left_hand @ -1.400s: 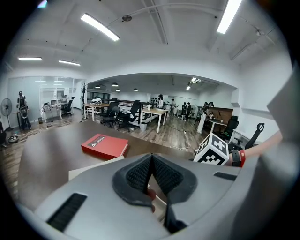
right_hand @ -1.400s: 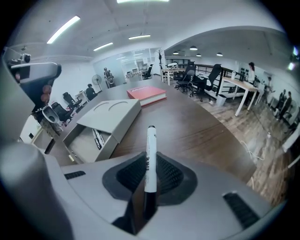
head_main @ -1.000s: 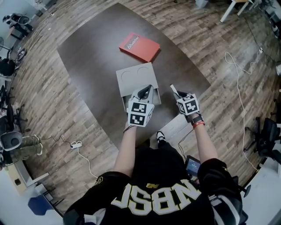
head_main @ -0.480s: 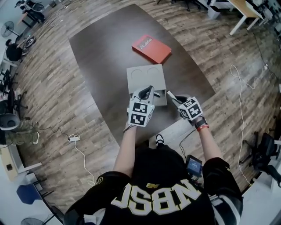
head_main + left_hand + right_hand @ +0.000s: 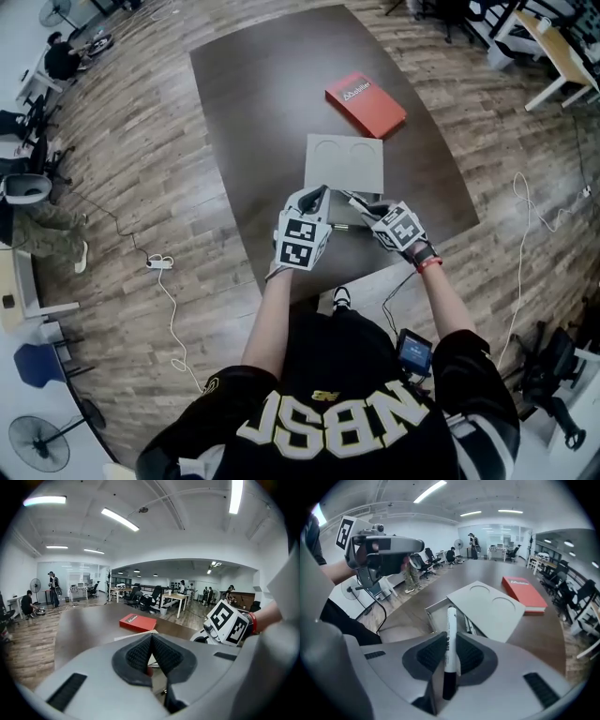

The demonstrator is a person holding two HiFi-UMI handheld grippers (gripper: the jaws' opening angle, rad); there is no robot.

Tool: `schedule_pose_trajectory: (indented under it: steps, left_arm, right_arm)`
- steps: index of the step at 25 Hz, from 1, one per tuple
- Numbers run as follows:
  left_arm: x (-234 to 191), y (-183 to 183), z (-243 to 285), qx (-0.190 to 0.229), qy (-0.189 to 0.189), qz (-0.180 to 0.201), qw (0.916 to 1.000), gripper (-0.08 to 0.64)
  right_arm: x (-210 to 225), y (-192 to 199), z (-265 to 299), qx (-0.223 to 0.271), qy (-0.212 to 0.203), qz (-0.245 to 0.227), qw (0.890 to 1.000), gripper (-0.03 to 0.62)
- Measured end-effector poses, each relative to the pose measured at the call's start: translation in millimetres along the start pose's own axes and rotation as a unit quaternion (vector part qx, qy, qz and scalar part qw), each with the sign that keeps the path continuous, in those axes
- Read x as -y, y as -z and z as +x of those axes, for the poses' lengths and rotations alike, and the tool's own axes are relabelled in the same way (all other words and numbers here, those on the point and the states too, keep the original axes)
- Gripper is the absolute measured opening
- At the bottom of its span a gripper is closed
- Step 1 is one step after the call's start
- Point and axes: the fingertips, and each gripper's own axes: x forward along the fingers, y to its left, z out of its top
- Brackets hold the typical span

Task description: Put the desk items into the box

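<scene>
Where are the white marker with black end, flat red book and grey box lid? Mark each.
white marker with black end (image 5: 450, 634), right gripper view, white barrel
flat red book (image 5: 366, 103), head view, cover's middle
grey box lid (image 5: 344, 165), head view, flat top's middle

Table, centre of the head view: dark, matt, smooth wood-look top; floor around it: grainy wood planks; red book, upper right: smooth, slight sheen; box lid: matt grey card, 2 round embossings; marker: glossy white plastic, black end; right gripper: matt grey plastic, pads black, ribbed.
</scene>
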Motion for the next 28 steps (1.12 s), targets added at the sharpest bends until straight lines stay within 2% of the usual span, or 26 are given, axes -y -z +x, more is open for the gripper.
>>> schedule_pose_trajectory:
  steps: [3, 8, 14, 28]
  left_arm:
    - [-14.6, 10.9, -10.8, -0.006, -0.018, -0.013, 0.9997, 0.009]
    - [-40.2, 19.8, -24.4, -0.009, -0.046, -0.027, 0.9985, 0.009]
    - [-57.7, 27.9, -35.1, -0.012, -0.07, -0.042, 0.9966, 0.009]
    - [-80.8, 53.4, -38.0, -0.03, -0.093, -0.069, 0.9928, 0.009]
  right_arm:
    - [-12.4, -7.5, 18.8, -0.018, -0.016, -0.032, 0.999, 0.072]
    - [-23.0, -23.8, 44.8, -0.032, -0.037, -0.059, 0.997, 0.073]
    - [-29.5, -29.4, 69.6, -0.049, -0.06, -0.072, 0.994, 0.074]
    - [-21.8, -29.4, 109.9, -0.094, -0.065, -0.084, 0.99, 0.074]
